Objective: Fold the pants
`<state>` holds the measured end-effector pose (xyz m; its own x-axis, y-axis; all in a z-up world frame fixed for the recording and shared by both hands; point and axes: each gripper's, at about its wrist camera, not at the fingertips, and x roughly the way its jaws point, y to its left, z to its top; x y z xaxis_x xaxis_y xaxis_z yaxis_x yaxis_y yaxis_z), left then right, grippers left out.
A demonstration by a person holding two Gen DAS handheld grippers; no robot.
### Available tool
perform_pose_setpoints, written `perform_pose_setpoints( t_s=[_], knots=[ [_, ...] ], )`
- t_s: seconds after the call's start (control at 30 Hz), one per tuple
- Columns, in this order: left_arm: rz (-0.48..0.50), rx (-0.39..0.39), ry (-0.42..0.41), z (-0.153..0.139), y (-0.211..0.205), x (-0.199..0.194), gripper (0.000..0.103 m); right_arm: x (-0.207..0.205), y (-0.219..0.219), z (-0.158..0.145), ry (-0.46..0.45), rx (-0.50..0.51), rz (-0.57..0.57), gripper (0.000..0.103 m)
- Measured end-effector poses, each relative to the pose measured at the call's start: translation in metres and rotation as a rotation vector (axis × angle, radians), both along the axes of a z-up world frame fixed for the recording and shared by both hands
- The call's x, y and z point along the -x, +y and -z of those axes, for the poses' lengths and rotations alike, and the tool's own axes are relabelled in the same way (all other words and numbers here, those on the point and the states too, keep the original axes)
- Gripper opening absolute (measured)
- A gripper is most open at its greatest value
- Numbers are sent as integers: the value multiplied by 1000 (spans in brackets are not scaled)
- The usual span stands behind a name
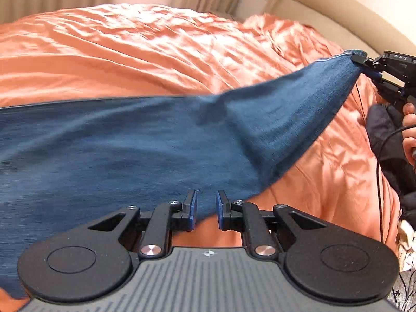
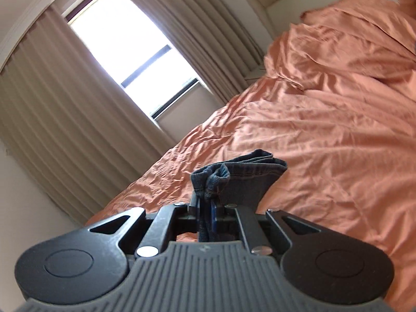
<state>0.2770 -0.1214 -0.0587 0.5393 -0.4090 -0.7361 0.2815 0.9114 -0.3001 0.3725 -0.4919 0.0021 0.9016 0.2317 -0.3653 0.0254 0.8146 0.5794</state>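
Blue denim pants (image 1: 130,143) stretch across the orange bed from the left to the upper right. My left gripper (image 1: 206,209) is open, its fingers either side of the pants' near edge without clamping it. My right gripper (image 1: 364,66) shows at the right of the left wrist view, shut on a raised corner of the pants. In the right wrist view the right gripper (image 2: 208,212) is shut on a bunched hem of the pants (image 2: 241,171), held above the bed.
The orange bedsheet (image 1: 156,52) is rumpled, with a pillow (image 2: 351,33) near the beige headboard (image 1: 325,13). Curtains (image 2: 65,104) and a bright window (image 2: 124,41) are beyond the bed. Dark clothing (image 1: 384,135) and a cable (image 1: 379,182) are at the right.
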Motion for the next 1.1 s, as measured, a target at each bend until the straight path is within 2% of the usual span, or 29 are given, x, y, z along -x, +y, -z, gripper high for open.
perform_pose_setpoints(
  t_s=[0.1, 0.2, 0.33, 0.47, 0.63, 0.73, 0.8, 0.93, 0.97, 1.0, 1.03, 1.1],
  knots=[
    [-76, 37, -28, -13, 47, 7, 16, -4, 58, -29, -32, 73, -76, 3],
    [-146, 60, -57, -23, 89, 12, 16, -10, 121, -45, -44, 130, -150, 3],
    [-217, 91, -81, -31, 142, 21, 16, -14, 204, -39, -21, 168, -241, 3],
    [-267, 122, -70, -25, 183, 27, 16, -9, 278, 2, 45, 193, -342, 3],
    [-295, 170, -30, -6, 213, 36, 16, 14, 356, 88, 229, 309, -478, 3],
    [-303, 197, -9, 4, 224, 39, 16, 27, 374, 129, 320, 357, -509, 3],
    [-299, 215, 1, 8, 227, 39, 20, 31, 370, 147, 352, 367, -507, 4],
    [-293, 292, 25, 14, 229, 31, 34, 23, 366, 155, 370, 358, -542, 13],
    [-293, 317, 33, 15, 228, 27, 40, 22, 364, 155, 374, 338, -565, 25],
    [-293, 342, 39, 15, 228, 24, 44, 22, 362, 153, 377, 320, -577, 31],
    [-294, 357, 40, 15, 226, 20, 51, 22, 359, 150, 379, 303, -585, 33],
    [-293, 376, 39, 16, 219, 9, 55, 24, 347, 142, 367, 267, -586, 40]
  ],
)
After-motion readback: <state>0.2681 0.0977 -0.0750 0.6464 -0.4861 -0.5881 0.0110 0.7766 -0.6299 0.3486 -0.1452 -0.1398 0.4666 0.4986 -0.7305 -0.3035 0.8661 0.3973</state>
